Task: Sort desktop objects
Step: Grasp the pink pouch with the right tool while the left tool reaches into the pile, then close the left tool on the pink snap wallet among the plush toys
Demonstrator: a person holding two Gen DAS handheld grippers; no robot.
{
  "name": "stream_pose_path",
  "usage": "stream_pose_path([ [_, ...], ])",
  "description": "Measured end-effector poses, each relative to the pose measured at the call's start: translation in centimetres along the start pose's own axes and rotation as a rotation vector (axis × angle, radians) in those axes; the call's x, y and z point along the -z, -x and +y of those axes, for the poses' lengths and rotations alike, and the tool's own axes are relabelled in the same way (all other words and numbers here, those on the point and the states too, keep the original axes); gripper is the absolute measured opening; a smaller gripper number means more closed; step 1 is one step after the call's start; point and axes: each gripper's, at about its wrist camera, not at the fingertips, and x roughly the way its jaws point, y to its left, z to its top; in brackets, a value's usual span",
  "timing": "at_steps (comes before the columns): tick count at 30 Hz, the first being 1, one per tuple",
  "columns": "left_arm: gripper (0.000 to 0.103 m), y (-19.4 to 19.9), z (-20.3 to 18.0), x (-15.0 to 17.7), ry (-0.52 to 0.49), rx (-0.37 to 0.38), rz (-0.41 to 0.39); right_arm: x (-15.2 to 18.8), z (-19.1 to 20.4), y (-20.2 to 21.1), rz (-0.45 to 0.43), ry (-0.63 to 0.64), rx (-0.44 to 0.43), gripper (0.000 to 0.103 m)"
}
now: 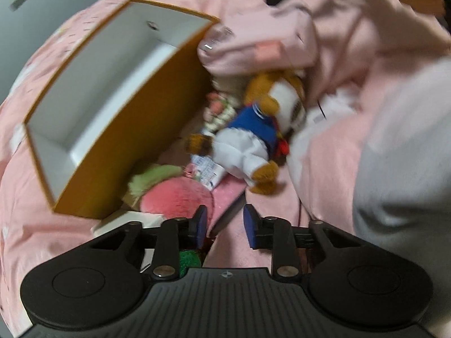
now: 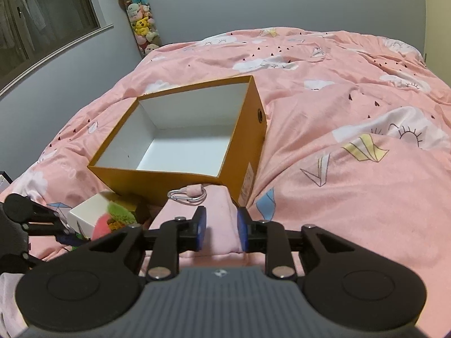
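An open orange box (image 2: pixel 169 186) with a bare white inside stands on the pink bed. In front of it lies a flat pink pouch (image 2: pixel 197 205) with a silver carabiner (image 2: pixel 186 197). My right gripper (image 2: pixel 221 229) straddles the pouch's near end, jaws apart, pads not visibly pinching it. The left wrist view is blurred. It shows the box (image 1: pixel 141 140), a brown bear in blue top and white trousers (image 1: pixel 248 140), a pink and green plush (image 1: pixel 174 197) and a small printed packet (image 1: pixel 205 171). My left gripper (image 1: pixel 225 225) is open over the pouch's edge (image 1: pixel 225 197), holding nothing.
A small white box (image 2: pixel 87 214) sits beside the pink and green plush (image 2: pixel 112 217). A tall clear tube of soft toys (image 2: pixel 141 22) stands in the corner by the grey wall. Loose pink cloth (image 1: pixel 253 48) and a grey cloth mass (image 1: pixel 408 169) crowd the bear's right.
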Motion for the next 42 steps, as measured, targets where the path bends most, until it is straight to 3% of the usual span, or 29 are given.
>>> stream_pose_path([
  [6, 0.026, -2.0, -1.5, -0.1, -0.140, -0.022, 0.028, 0.5, -0.5, -0.5, 0.014, -0.015, -0.011, 0.028],
  [10, 0.025, -3.2, -2.5, 0.2, -0.149, -0.047, 0.029, 0.4, -0.9, -0.9, 0.024, -0.030, -0.019, 0.037],
  [15, 0.014, -3.5, -2.4, 1.8, -0.022, -0.039, -0.023, 0.4, -1.0, -1.6, 0.037, -0.038, -0.027, 0.044],
  [22, 0.007, -2.7, -2.1, 4.1, 0.166, -0.065, -0.089, 0.5, -0.8, -2.1, 0.043, -0.035, -0.020, 0.046],
  [29, 0.000, 0.6, 1.1, 3.9, 0.322, -0.032, -0.159, 0.5, -1.1, -2.3, 0.043, -0.037, -0.016, 0.046],
  [34, 0.000, 4.4, 3.1, 2.4, 0.384, -0.031, -0.277, 0.4, -1.5, -2.6, 0.059, -0.071, -0.039, 0.045],
  [37, 0.000, 5.2, 2.9, 1.7, 0.304, -0.026, -0.257, 0.3, -1.8, -2.8, 0.068, -0.097, -0.048, 0.045],
  [42, 0.000, 2.6, 0.6, 2.1, 0.139, -0.012, -0.154, 0.4, -1.6, -2.8, 0.069, -0.088, -0.044, 0.046],
])
